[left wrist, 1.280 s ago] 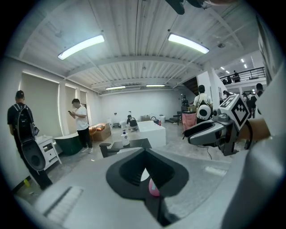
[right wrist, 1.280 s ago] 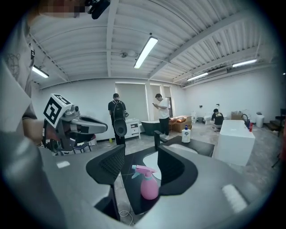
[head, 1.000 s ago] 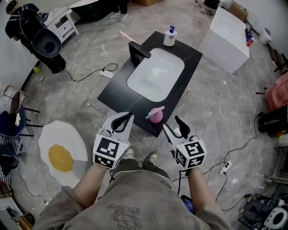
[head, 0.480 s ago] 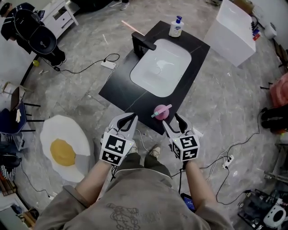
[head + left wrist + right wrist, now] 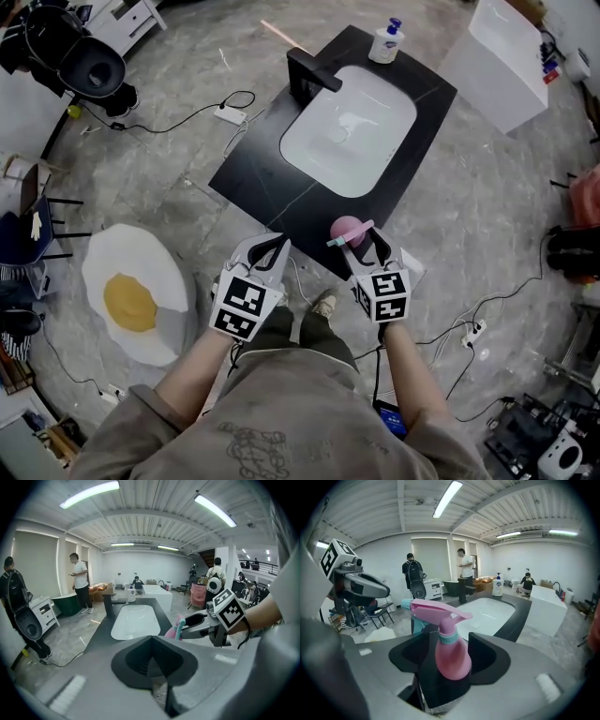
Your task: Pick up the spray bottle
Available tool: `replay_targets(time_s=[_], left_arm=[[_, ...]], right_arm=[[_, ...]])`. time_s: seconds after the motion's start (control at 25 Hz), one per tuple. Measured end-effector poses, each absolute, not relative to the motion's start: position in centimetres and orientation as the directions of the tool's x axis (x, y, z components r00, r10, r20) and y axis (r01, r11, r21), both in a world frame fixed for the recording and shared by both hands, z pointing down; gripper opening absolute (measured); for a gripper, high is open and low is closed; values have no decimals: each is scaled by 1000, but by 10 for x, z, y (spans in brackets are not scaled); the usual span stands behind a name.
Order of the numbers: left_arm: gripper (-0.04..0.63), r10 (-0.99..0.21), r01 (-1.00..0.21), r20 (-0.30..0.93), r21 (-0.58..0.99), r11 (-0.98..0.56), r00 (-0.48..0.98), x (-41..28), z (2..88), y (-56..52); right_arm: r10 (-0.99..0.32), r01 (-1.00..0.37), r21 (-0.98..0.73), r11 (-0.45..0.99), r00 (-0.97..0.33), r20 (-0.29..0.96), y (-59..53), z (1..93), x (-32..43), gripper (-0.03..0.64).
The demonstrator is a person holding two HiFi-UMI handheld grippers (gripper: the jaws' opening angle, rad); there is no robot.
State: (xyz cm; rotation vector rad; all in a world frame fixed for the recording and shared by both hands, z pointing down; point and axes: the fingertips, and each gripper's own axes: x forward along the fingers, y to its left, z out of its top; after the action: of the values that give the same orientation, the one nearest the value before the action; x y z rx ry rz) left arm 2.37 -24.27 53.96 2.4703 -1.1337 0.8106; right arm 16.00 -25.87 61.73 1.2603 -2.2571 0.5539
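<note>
Pink plastic spray bottle [image 5: 347, 228] stands upright at the near corner of a black counter [image 5: 253, 178], between open jaws.
At left, the left gripper [image 5: 269, 246] hovers by the counter's near edge, jaws together on nothing. At right, the right gripper [image 5: 361, 246] brackets the bottle's round body; its jaws have just been opening, with neither pad pressing it.

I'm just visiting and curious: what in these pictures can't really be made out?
- Base of the spray bottle: right gripper view, sunk behind the right gripper's own body; its jaws have just been opening, the bottle between them.
- Label on the soap bottle: head view, too small to read.
- Most of the black equipment: head view, cut off by the bottom right corner.
</note>
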Motion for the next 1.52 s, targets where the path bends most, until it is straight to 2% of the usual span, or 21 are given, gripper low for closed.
replay_targets(time_s=[0.48,0.56,0.64,0.84,1.16,1.52], left_arm=[[2,-580,-777,640,42,-628,504,-5,556,-252],[2,-579,-777,640,43,-629,504,-7,556,-252],[1,-580,-776,640,43,-629,505,-9,555,-252],[2,-587,-774,631,35,-632,508,-12,552,-253],[2,-629,-768,576,-3,-640,522,-12,522,-262],[2,-710,-760,437,-85,-644,552,-7,443,-288]], right_arm=[[-708,-862,-83,500,-462,534,-289,631,140,276],[-714,-863,-80,499,-462,526,-293,631,138,262],[-724,-869,-74,488,-451,522,-296,628,137,219],[-728,-872,-64,486,-444,523,-297,616,136,209],[-756,-865,-39,499,-457,468,-298,544,137,207],[-813,-860,0,511,-483,324,-290,429,140,206]])
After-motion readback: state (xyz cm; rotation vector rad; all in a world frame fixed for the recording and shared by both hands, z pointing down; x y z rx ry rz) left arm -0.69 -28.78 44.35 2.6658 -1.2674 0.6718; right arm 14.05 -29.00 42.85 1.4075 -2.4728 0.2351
